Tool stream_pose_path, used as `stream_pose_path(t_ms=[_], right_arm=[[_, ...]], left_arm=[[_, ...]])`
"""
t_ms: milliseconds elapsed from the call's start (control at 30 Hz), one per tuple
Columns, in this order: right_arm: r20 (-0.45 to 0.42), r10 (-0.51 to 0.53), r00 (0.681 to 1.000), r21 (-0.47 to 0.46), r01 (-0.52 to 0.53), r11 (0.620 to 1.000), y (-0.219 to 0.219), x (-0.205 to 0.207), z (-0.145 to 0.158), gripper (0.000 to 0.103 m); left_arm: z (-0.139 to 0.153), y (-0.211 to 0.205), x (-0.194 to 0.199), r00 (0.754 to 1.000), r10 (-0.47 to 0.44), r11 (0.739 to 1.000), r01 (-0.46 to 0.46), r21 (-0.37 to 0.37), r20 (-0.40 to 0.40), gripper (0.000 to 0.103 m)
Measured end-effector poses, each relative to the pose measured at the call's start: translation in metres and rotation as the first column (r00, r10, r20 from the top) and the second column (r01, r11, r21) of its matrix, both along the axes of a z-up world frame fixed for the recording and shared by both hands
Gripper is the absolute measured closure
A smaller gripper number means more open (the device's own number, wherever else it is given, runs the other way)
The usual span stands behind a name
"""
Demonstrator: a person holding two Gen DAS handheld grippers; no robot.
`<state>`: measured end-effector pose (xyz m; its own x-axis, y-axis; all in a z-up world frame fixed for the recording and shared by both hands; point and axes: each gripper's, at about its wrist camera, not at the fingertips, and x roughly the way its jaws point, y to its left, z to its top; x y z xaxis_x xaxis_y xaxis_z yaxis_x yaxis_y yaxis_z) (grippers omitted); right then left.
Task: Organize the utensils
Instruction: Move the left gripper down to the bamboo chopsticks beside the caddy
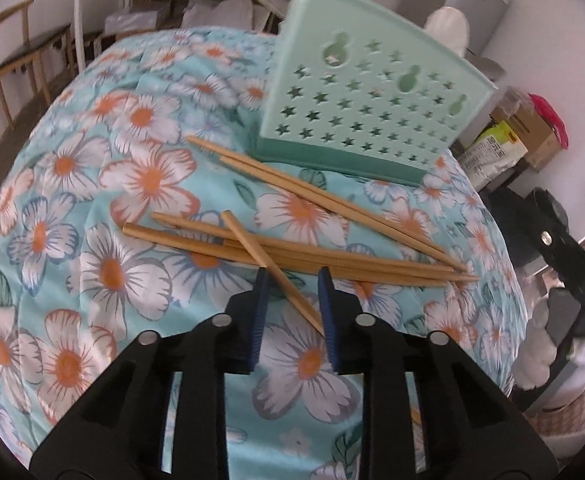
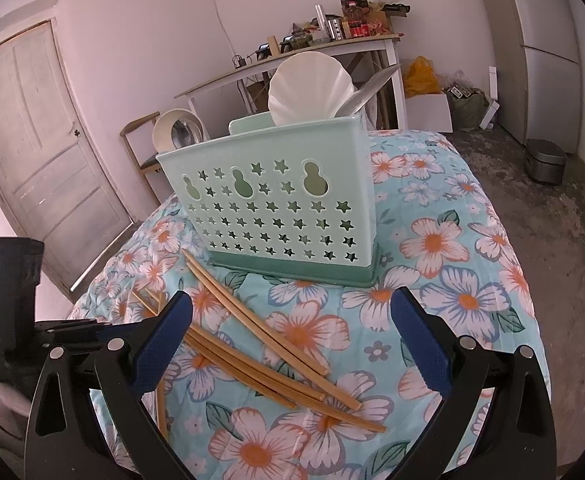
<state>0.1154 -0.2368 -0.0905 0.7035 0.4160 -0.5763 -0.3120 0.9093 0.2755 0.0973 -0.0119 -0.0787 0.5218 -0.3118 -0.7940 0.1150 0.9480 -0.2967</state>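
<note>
Several wooden chopsticks (image 1: 332, 256) lie scattered on the floral tablecloth in front of a mint-green perforated utensil holder (image 1: 364, 96). One chopstick (image 1: 248, 240) lies crosswise over the others and runs between the blue pads of my left gripper (image 1: 292, 276). The jaws stand narrow, with a gap still showing beside the stick. In the right wrist view the same chopsticks (image 2: 260, 364) lie below my right gripper (image 2: 292, 298), which hovers wide open and holds nothing. The holder (image 2: 276, 208) contains a white shell-shaped scoop (image 2: 312, 88) and a metal ladle (image 2: 184, 132).
The table (image 2: 472, 240) is small and round, and its edge drops off close on all sides. A wooden chair (image 2: 140, 132) and a door (image 2: 40, 152) stand behind on the left. A cluttered side table (image 2: 292, 52) lines the far wall. A rice cooker (image 2: 544, 160) sits on the floor at right.
</note>
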Motion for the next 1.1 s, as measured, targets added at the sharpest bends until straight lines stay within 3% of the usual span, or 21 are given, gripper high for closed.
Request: stream_pose_path(t_ms=[267, 533, 733, 833, 900, 1100], right_arm=[[-0.001, -0.004, 1.0, -0.001, 0.004, 1.0, -0.001, 0.0, 0.0, 0.007], [-0.004, 0.003, 1.0, -0.002, -0.003, 1.0, 0.002, 0.001, 0.0, 0.007], [-0.01, 0.017, 1.0, 0.001, -0.017, 1.0, 0.007, 0.002, -0.002, 0.007], [-0.009, 0.025, 1.0, -0.003, -0.026, 1.0, 0.01, 0.001, -0.001, 0.007], [-0.006, 0.026, 1.0, -0.003, -0.026, 1.0, 0.011, 0.001, 0.0, 0.007], [-0.008, 0.018, 1.0, -0.002, -0.018, 1.0, 0.008, 0.0, 0.0, 0.007]], left_arm=[[-0.006, 0.013, 0.007, 0.999, 0.041, 0.998, -0.042, -0.052, -0.023, 0.087], [0.008, 0.037, -0.014, 0.995, 0.1, 0.991, -0.099, -0.093, 0.011, 0.088], [0.001, 0.054, -0.028, 0.989, 0.143, 0.984, -0.144, -0.105, -0.022, 0.087], [0.0, 0.063, -0.025, 0.986, 0.163, 0.977, -0.167, -0.134, -0.045, 0.076], [-0.002, 0.067, -0.022, 0.983, 0.171, 0.971, -0.179, -0.158, -0.062, 0.059], [-0.015, 0.083, -0.011, 0.968, 0.218, 0.934, -0.243, -0.261, -0.122, 0.061]])
